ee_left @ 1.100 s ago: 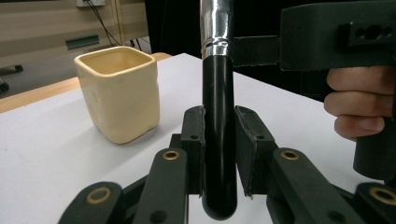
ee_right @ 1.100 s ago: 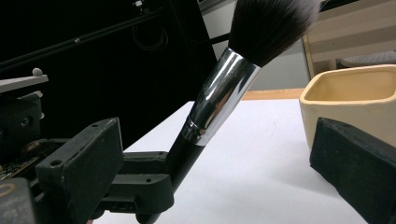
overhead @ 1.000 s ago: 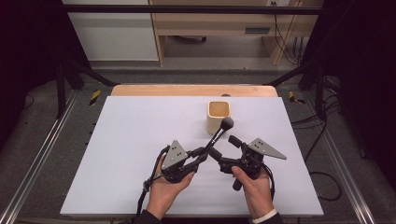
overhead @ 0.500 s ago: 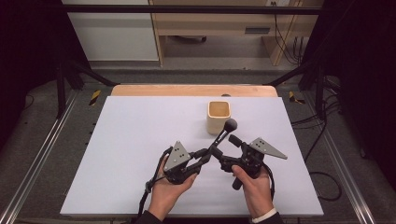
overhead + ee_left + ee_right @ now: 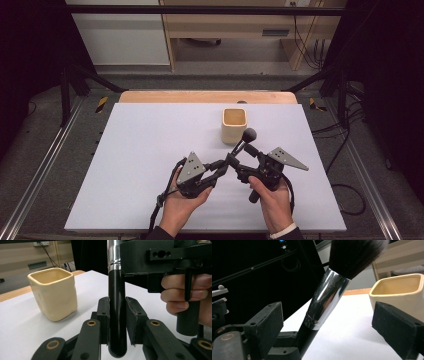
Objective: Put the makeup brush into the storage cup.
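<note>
A person stands at the near edge of a white table (image 5: 130, 165), a gripper in each hand, both held low and close together just this side of a cream cup (image 5: 234, 125).

The left hand (image 5: 180, 205) comes up from the near edge and holds the left gripper (image 5: 223, 166), which points to the right and toward the cup. Its jaws are clamped on the black handle of a makeup brush (image 5: 241, 143); from the left gripper view the handle (image 5: 117, 315) stands upright between the two pads, its rounded end hanging just below them, and a silver collar shows higher up the stem.

The brush leans away from that grip toward the cup, its dark bristle head ending just beside the cup's near right corner. Whether it touches the cup, I cannot tell.

The right hand (image 5: 272, 197) holds the right gripper (image 5: 239, 161), pointed left, so the two tools meet nose to nose at the brush, near the cup. Its jaws stand wide apart. In the right gripper view the brush (image 5: 329, 300) slants up between them, silver collar and dark bristles well clear of the right pad and close to the left one, though no pad presses on it.

The cup (image 5: 53, 296) is square with rounded corners, sits upright on the table beyond both grippers, and looks empty inside as far as I can see.
</note>
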Demonstrator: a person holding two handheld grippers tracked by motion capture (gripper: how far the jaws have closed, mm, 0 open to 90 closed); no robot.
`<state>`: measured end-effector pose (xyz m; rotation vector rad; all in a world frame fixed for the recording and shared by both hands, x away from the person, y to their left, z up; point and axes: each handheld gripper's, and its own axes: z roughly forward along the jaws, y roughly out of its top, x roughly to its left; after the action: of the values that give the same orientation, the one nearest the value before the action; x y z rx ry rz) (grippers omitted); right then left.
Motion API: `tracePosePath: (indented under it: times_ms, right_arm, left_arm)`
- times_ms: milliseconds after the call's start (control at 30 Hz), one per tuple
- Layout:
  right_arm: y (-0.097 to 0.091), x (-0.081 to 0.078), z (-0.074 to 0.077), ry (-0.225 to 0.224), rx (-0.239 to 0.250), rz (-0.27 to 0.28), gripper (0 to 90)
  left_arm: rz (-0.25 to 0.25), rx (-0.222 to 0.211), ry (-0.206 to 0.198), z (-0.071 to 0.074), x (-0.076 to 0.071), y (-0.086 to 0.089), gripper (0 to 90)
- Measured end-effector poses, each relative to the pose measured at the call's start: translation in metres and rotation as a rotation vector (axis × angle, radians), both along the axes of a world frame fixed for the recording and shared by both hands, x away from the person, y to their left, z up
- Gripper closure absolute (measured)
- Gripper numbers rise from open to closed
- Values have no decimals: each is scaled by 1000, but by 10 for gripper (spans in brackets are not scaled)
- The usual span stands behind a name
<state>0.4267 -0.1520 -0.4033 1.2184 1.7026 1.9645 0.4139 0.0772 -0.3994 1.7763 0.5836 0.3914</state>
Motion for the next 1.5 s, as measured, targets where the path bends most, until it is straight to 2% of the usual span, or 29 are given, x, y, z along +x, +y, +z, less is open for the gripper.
tracePosePath:
  times_ms: [167,400,567,800,900,1000,1067,1167,1300,1500]
  right_arm:
    - [0,0,0,13,11,11,173]
    - [-1,0,1,-2,15,39,281]
    - [-2,-1,1,6,25,52,324]
    - [-4,0,0,19,63,78,409]
    - [-4,0,0,33,70,87,430]
    - [-5,1,-1,17,71,91,451]
    - [-5,0,-1,33,85,93,467]
    - [-6,1,-2,25,82,92,474]
    - [-6,1,-2,36,78,92,488]
    - [-6,0,-1,41,99,97,513]
  left_arm:
    - [-6,2,1,0,0,0,744]
    - [-11,4,-1,0,-1,-1,743]
    - [-16,5,-3,0,-1,-2,743]
    - [-16,4,-3,0,-2,-2,743]
    - [-16,4,-3,-1,-2,-2,743]
    - [-17,3,-3,-1,-2,-2,743]
    - [-18,3,-3,-1,-2,-2,743]
    - [-17,1,-1,-2,-2,-2,743]
    - [-19,3,1,-2,-2,-2,743]
    - [-20,5,4,-3,-2,-3,743]
